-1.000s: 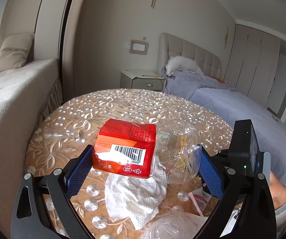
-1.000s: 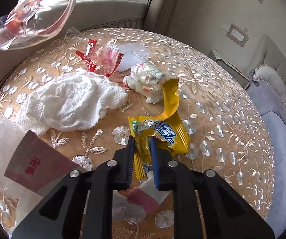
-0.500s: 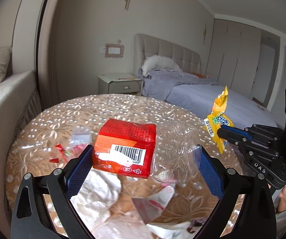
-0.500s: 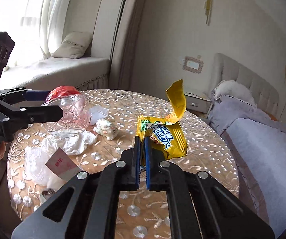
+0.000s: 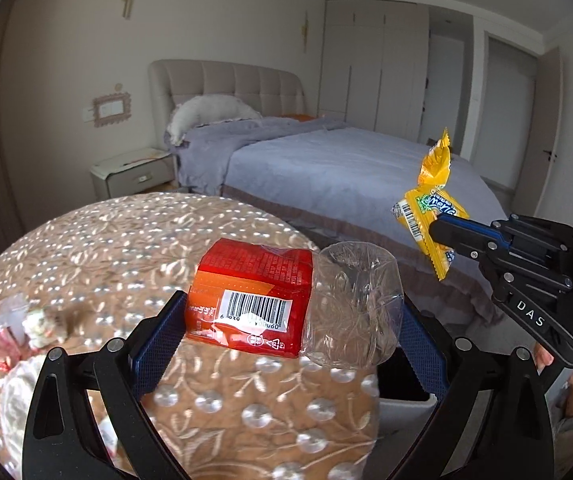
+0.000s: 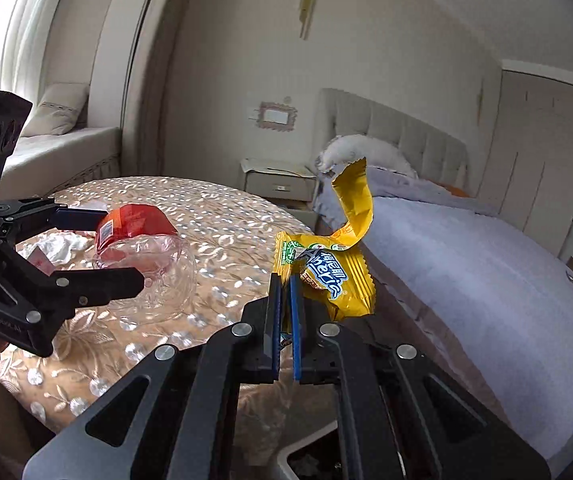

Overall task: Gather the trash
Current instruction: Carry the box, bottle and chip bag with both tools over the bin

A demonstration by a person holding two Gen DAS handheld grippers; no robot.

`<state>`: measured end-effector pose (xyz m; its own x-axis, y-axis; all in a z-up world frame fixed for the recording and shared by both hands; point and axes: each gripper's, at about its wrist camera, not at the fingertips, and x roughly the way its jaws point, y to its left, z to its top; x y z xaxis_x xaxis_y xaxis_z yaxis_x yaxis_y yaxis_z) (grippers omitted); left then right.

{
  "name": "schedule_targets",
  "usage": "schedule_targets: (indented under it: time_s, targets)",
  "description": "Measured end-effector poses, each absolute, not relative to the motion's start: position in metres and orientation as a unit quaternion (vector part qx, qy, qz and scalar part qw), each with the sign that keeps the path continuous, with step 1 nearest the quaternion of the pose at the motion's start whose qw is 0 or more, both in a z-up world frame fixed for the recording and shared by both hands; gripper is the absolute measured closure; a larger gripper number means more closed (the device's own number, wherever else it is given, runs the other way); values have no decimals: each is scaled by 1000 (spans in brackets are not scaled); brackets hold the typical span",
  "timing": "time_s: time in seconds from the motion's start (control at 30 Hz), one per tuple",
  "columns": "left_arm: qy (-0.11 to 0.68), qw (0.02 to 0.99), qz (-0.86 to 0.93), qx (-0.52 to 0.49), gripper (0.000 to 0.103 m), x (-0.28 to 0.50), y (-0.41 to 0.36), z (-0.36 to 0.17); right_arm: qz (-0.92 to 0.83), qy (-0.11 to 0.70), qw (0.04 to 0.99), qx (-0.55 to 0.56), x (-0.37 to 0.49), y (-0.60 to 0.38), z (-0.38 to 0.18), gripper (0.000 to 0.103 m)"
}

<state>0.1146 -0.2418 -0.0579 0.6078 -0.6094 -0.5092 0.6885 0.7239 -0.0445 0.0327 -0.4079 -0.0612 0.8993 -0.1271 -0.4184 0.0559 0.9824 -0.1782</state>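
Observation:
My left gripper is shut on a crushed clear plastic bottle with a red label and holds it sideways above the table's edge. The bottle also shows in the right wrist view. My right gripper is shut on a yellow snack wrapper and holds it in the air beyond the table's edge. The wrapper also shows in the left wrist view, to the right of the bottle. A bin's light rim and dark opening sit low, under the bottle; the bin also shows in the right wrist view.
The round table with a patterned gold cloth still holds white tissue, small wrappers and a red-printed paper scrap. A bed with grey covers stands close behind. A nightstand is against the wall.
Both grippers have lifted their trash off the table and swung right toward the bed side. The bottle now hangs over the table's edge and the bin has come into view below.

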Motion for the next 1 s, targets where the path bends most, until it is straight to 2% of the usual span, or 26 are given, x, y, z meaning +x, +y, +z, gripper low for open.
schedule_targets:
  time_s: [0.37,0.7,1.0]
  targets:
    - [276,849,-432,130,8,93,-356,-96,-105,242,964,-43,-1,-473,-95,98]
    - [337,805,-459,164,8,91,-445,-175,-123,284,951,-2,0,-534,-145,98]
    - [383,774,-464,197,8,103,-491,-233,-120,312,942,32,12,-579,-187,98]
